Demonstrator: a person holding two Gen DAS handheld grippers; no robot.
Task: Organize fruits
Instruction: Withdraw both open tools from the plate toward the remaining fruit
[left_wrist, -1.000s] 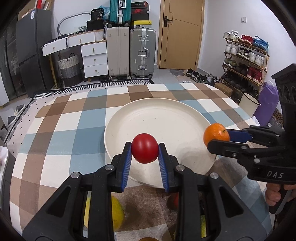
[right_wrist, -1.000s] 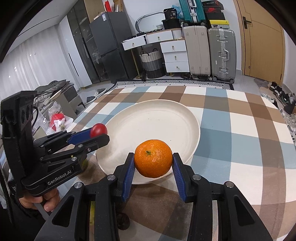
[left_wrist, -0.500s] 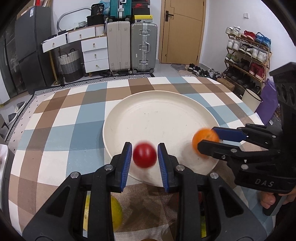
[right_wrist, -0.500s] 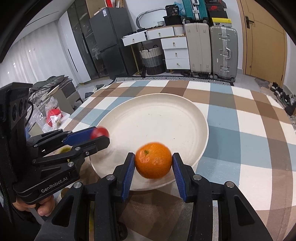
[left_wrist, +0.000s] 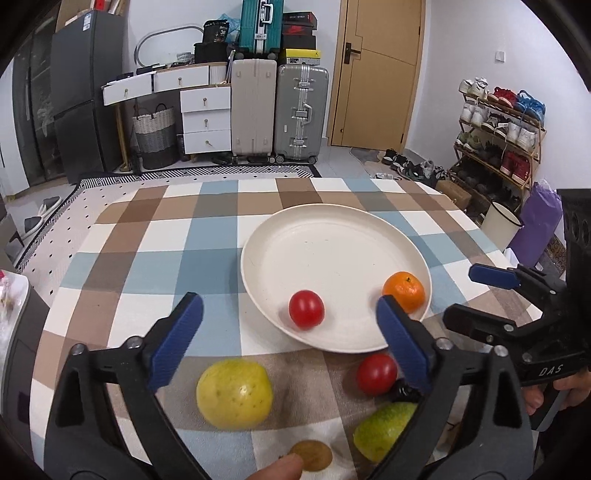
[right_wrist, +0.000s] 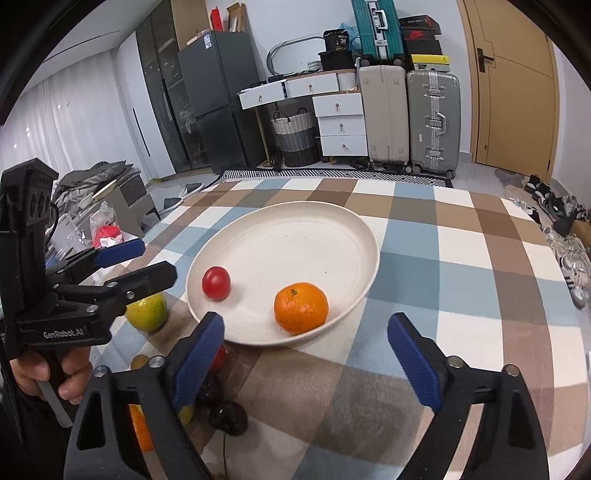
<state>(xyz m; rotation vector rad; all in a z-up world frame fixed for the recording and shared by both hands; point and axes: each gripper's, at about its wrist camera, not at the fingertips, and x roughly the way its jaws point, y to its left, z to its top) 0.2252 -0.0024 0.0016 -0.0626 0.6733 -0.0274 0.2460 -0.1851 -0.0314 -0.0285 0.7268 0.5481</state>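
Plate (left_wrist: 258, 258) matt cream; tomato (left_wrist: 306, 308) glossy smooth; orange (left_wrist: 403, 291) dimpled; surface (left_wrist: 166, 251) checked cloth.

A table (left_wrist: 177, 236) under a checked cloth is carrying a cream plate (left_wrist: 332, 236) near its middle. Lying on the cloth at the plate's six o'clock are a yellow fruit (left_wrist: 234, 395), a red tomato (left_wrist: 376, 373), a green fruit (left_wrist: 384, 430) and a brown kiwi (left_wrist: 311, 455).

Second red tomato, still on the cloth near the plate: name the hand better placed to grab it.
Left, probably. The tomato lies just inside the left tool's opening jaws; the right tool, also opening, mostly hides it.
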